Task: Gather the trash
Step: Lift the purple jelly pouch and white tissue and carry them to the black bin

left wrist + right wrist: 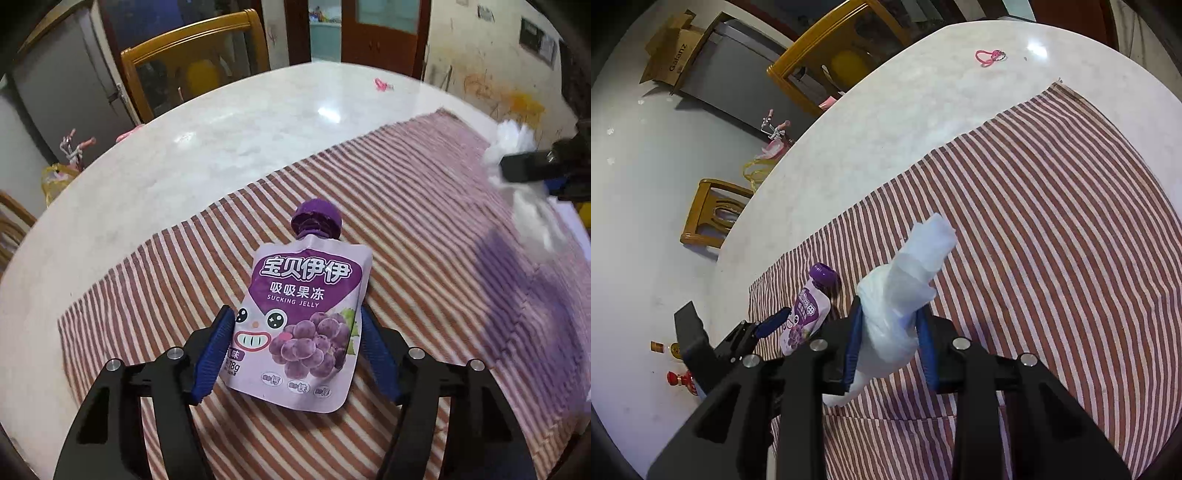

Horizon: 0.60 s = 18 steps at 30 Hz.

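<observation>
A purple grape jelly pouch with a purple cap is between the blue pads of my left gripper, which is shut on its lower half, over a red-and-white striped cloth. The pouch also shows in the right wrist view. My right gripper is shut on a crumpled white tissue, held above the cloth. In the left wrist view the right gripper and the tissue show blurred at the right edge.
The cloth lies on a round white marble table. A pink hair tie lies at the table's far side. Wooden chairs stand around the table. A cardboard box sits on a grey cabinet.
</observation>
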### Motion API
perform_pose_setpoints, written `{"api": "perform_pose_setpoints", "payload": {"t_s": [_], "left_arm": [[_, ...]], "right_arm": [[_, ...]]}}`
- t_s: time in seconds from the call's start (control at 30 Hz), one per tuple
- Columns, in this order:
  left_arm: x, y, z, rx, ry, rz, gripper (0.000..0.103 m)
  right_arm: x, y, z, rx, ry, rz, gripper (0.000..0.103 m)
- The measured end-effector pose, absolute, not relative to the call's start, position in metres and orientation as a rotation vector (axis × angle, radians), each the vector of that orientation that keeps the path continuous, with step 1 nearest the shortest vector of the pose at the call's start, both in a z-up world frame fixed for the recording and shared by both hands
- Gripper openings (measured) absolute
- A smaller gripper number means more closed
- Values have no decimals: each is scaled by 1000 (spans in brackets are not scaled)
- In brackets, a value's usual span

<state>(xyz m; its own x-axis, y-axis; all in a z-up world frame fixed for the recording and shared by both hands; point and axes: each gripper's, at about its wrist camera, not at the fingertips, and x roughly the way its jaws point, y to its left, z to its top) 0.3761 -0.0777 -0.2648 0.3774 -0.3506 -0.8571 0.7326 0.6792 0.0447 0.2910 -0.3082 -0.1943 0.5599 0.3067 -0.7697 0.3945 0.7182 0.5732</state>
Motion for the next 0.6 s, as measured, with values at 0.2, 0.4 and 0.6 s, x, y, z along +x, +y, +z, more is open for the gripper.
{"api": "perform_pose_setpoints", "payload": {"t_s": [0.2,0.4,0.6], "left_arm": [[355,-70,-245,375,898,-687,65],[310,-66,-222,280,850,-656,14],[282,-65,-244,272,909,-588,12]], "right_arm": [[291,-305,-191,804,1006,-35,29],[289,-301,-189,796,1011,-19,29],[276,-295,-192,763,1044,-17,29]]}}
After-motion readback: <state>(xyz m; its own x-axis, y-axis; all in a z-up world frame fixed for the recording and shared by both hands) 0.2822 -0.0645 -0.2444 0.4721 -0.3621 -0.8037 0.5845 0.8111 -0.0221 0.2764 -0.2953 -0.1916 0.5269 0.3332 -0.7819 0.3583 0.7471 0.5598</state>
